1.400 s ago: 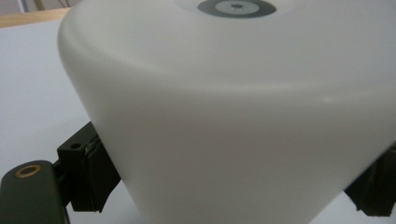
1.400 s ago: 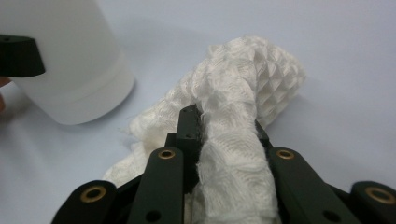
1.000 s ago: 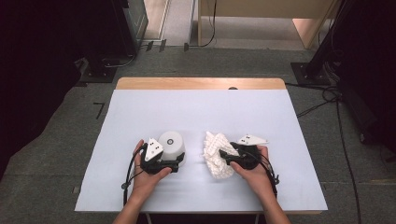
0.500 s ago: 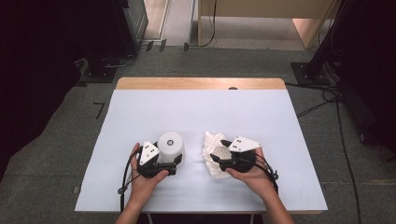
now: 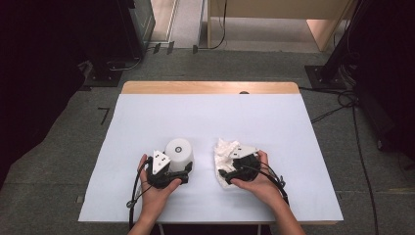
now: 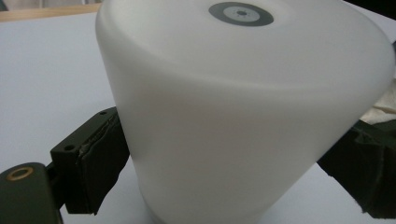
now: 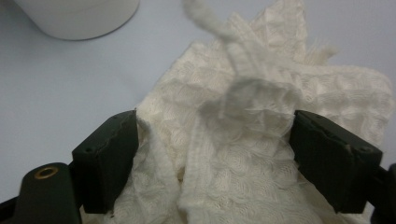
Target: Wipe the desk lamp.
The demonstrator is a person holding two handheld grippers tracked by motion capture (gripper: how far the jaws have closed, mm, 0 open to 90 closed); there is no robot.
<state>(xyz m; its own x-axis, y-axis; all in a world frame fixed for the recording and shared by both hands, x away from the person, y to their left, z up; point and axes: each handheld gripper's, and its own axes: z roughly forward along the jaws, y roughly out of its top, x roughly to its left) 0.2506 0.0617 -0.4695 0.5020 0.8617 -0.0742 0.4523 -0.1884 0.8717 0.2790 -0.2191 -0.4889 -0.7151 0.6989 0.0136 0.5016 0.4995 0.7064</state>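
black padded jaws of the left gripper (image 6: 224, 177) press on both sides of a white cup (image 6: 243, 112), which stands upside down with its grey-ringed base on top. the 2 black jaws of the right gripper (image 7: 215, 154) have just been opening and now stand wide, with a cream waffle-weave cloth (image 7: 261, 154) bunched loosely between them, its folds brushing both pads. in the high view, the cup (image 5: 179, 154) sits at 9 o'clock from the cloth (image 5: 224, 155), near it but apart, both toward the 6 o'clock edge of the pale blue table (image 5: 205, 117).
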